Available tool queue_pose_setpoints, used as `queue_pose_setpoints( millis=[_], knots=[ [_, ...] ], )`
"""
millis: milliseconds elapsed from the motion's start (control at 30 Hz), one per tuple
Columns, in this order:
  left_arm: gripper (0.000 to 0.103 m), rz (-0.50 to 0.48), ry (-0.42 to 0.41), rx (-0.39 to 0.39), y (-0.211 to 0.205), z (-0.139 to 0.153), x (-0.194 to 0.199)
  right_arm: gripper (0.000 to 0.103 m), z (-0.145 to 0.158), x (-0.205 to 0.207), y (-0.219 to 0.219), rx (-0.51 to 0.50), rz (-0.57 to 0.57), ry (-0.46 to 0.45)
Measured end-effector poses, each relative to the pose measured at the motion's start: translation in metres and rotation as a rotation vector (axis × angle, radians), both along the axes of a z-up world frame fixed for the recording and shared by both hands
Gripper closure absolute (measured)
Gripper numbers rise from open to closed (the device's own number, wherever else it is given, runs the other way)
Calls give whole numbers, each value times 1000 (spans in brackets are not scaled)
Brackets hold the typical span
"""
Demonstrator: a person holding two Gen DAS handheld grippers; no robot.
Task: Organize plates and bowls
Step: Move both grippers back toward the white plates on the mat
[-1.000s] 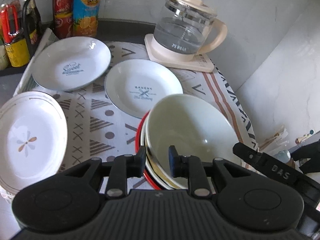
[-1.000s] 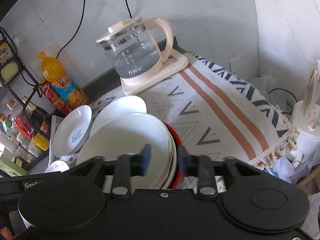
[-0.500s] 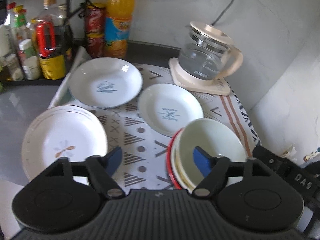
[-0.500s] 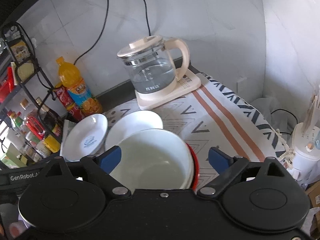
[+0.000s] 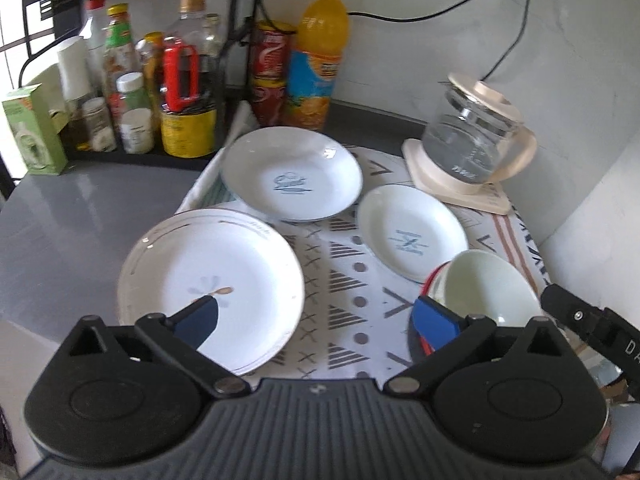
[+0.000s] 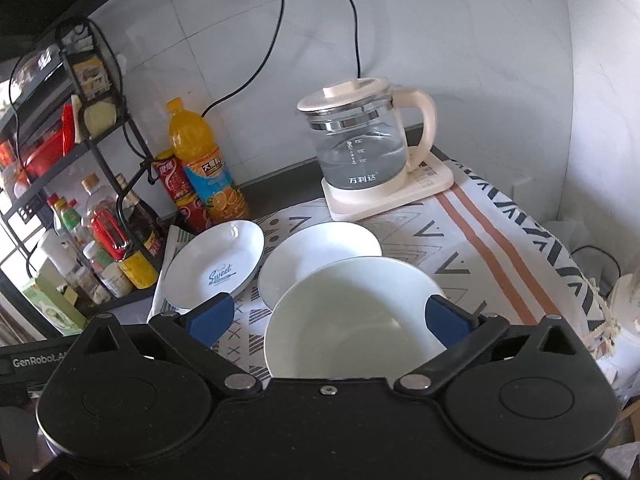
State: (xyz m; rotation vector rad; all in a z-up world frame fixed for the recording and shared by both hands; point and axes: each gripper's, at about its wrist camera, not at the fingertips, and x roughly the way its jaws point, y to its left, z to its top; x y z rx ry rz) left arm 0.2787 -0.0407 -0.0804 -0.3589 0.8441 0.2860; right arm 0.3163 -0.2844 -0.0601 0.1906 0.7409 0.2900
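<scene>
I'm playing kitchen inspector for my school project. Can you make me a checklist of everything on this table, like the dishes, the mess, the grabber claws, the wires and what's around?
Surface: grey counter, partly covered by a patterned cloth.
Job's things: flower plate, Sweet plate and bakery plate lie apart on the cloth; cream bowl tops a stack with a red rim.
Clutter: glass kettle on its base, orange drink bottle, red cans.
Grippers: left gripper open, holding nothing; right gripper open, above the bowl stack.
Cables: black cords hang down the wall.
Surroundings: rack of bottles and jars, white wall.
</scene>
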Motion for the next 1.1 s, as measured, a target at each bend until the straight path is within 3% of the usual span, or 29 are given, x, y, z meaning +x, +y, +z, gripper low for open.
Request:
queue_pose_setpoints(
  millis=[767,933,1100],
  knots=[
    [0,72,-40,37,35,11,-14,0,-1,5,40,-21,82,-14],
    [0,79,-9,13,45,3,-6,0,-2,9,49,-13,109,0],
    [0,78,8,48,59,-1,5,0,-3,20,64,-10,113,29]
  ],
)
